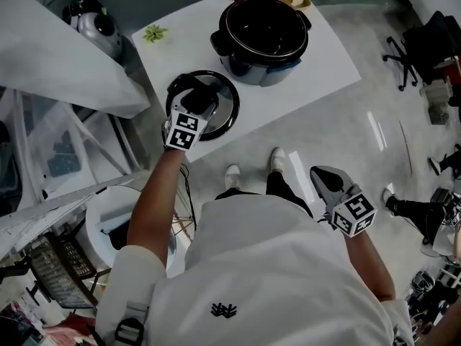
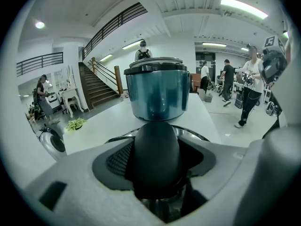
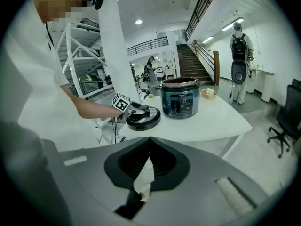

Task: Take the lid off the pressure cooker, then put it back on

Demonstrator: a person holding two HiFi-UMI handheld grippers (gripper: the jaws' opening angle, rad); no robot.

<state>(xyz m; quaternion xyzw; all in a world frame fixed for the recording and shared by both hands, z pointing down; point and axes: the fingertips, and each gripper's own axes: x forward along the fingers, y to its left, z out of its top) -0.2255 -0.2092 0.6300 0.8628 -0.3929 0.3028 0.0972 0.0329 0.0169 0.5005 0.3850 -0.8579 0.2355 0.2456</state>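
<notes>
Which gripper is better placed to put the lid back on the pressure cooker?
Left. The left gripper holds the lid by its handle beside the pressure cooker; the right gripper hangs shut, off the table.

The left claw (image 1: 196, 99) is pale grey matt plastic, and its inner pads (image 2: 118, 160) are dark ribbed rubber. Pressed between them is the smooth black plastic handle (image 2: 155, 149), faintly sheened, of the round black lid (image 1: 225, 96), whose rim is bright polished metal. Beyond that claw, the blue-grey metal pressure cooker pot (image 2: 159, 95) has a glossy, reflecting wall and a black rim. The white surface (image 1: 317, 71) beneath it looks smooth and matt. The right claw (image 3: 149, 140) is darker grey matt plastic.
</notes>
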